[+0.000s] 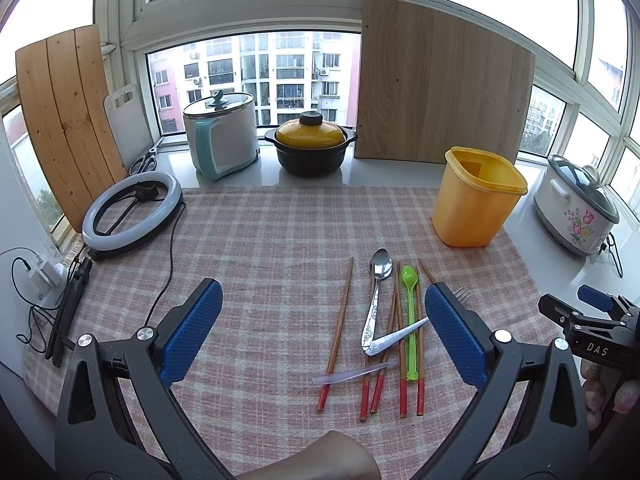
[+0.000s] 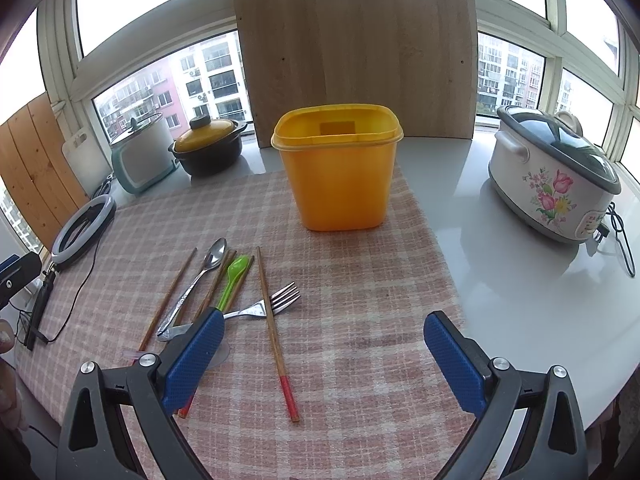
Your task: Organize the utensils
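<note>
Utensils lie on the checked cloth: several red-tipped wooden chopsticks [image 1: 337, 328] [image 2: 276, 332], a metal spoon [image 1: 376, 296] [image 2: 200, 276], a green plastic spoon [image 1: 409, 316] [image 2: 233, 278], a metal fork [image 2: 268, 306] and a clear plastic spoon [image 1: 352, 374]. An empty yellow container [image 1: 476, 196] [image 2: 338, 172] stands behind them. My left gripper [image 1: 320, 336] is open and empty, above the cloth just left of the pile. My right gripper [image 2: 320, 360] is open and empty, just right of the pile. It also shows at the right edge of the left wrist view [image 1: 588, 312].
A white-teal pot [image 1: 222, 134], a yellow-lidded black casserole [image 1: 312, 144], a flowered rice cooker [image 2: 556, 184] and wooden boards [image 2: 356, 60] stand along the window sill. A ring light [image 1: 132, 208] with cables lies at the cloth's left.
</note>
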{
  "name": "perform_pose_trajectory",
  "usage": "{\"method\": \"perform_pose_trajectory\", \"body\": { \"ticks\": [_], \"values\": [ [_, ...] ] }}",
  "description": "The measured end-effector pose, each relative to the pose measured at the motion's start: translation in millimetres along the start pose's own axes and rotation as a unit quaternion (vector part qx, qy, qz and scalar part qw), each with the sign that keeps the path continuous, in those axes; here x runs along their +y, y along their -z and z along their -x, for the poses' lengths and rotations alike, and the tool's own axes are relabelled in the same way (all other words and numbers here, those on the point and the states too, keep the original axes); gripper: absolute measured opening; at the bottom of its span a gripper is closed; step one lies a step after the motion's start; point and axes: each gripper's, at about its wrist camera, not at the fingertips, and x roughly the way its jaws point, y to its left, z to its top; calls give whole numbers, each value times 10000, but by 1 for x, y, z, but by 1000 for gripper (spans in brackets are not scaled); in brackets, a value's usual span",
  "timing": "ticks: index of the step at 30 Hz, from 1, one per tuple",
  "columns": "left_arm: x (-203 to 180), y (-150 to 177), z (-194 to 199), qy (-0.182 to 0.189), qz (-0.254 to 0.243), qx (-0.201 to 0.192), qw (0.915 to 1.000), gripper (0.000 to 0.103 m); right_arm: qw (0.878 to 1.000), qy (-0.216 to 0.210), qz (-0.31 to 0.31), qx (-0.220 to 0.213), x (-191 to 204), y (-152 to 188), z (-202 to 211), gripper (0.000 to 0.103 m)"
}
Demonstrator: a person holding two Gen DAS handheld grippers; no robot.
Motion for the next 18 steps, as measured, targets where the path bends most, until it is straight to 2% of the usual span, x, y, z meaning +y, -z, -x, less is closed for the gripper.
{"method": "perform_pose_trajectory", "body": {
  "ticks": [9,12,16,18],
  "values": [
    [8,10,-10,61,102,157,9998,103,9999,28,104,-26,-3,0,-3,95],
    [15,10,-17,11,83,233,9997,103,9998,-103,159,-54,-6,-1,-5,94],
    [23,12,-25,71,21,360,9993,103,9991,-223,337,129,-6,-5,-16,87],
    [27,12,-28,159,-5,418,9990,96,9983,-370,373,265,-5,-7,-23,86]
  ]
}}
